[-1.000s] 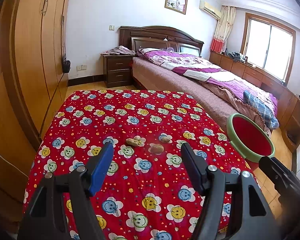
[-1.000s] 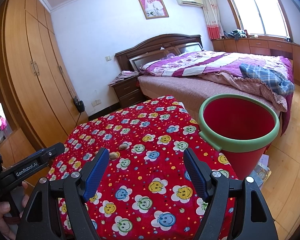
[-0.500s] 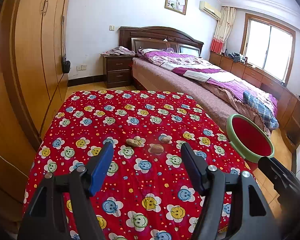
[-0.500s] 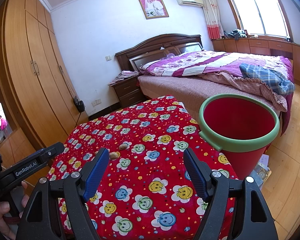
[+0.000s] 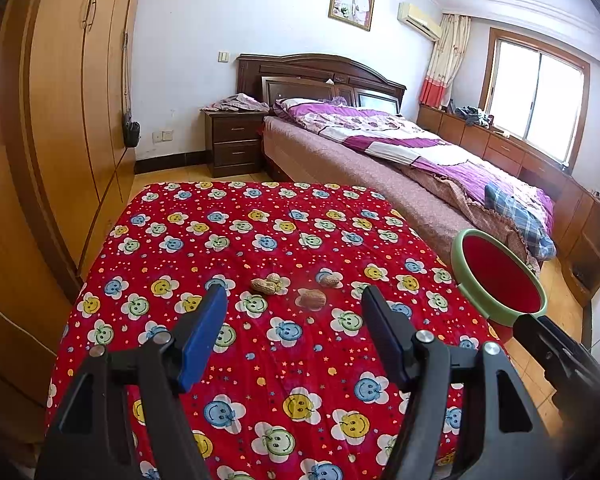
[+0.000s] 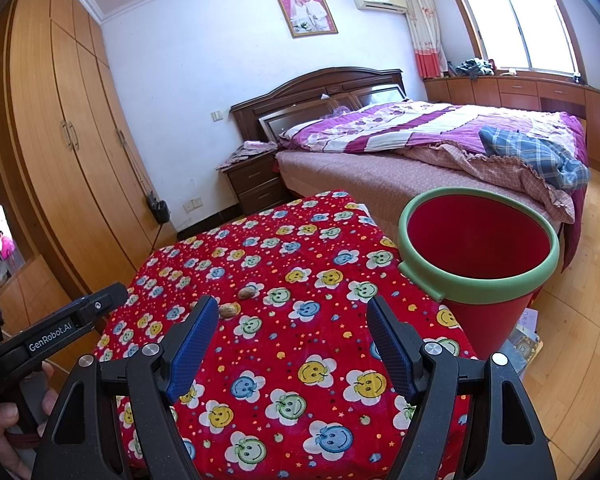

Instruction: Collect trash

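Note:
Several peanut shells lie on the red smiley-flower tablecloth: a pair, one and one. Two of them show in the right wrist view. My left gripper is open and empty, hovering just short of the shells. My right gripper is open and empty over the table's near right part. A red bucket with a green rim stands on the floor at the table's right edge; it also shows in the left wrist view.
A wooden wardrobe runs along the left. A bed with a purple quilt lies behind the table, with a nightstand beside it. Wood floor lies right of the bucket.

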A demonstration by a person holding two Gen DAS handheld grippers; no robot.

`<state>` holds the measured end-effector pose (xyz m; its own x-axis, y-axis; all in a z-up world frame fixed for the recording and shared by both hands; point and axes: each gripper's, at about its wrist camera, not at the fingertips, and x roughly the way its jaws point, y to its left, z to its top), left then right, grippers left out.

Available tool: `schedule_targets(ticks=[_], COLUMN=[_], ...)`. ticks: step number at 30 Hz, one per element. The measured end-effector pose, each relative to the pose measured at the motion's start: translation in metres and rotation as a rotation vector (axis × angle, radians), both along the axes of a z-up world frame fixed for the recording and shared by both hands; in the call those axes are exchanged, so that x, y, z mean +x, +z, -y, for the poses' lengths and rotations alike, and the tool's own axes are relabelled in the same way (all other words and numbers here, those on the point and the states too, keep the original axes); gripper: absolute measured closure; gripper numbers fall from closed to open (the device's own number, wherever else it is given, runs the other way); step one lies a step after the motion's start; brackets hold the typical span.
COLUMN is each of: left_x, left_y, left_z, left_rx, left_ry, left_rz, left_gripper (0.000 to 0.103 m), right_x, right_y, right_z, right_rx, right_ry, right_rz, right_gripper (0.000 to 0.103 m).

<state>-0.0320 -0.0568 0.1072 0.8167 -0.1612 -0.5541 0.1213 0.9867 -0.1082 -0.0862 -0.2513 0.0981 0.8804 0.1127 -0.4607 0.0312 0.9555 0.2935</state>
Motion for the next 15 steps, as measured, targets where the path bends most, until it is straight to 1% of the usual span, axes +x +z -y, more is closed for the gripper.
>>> schedule_targets(ticks=[15], left_x=[-0.0006], left_y=[0.0012], left_z=[0.0005], left_rx=[-0.005], left_ry=[0.002], left_rz=[-0.002], left_gripper=[0.034], right_x=[-0.001], right_y=[-0.0018], right_z=[-0.0002], right_rx=[0.001], right_ry=[0.003], right_rz=[-0.004], right_gripper=[0.026])
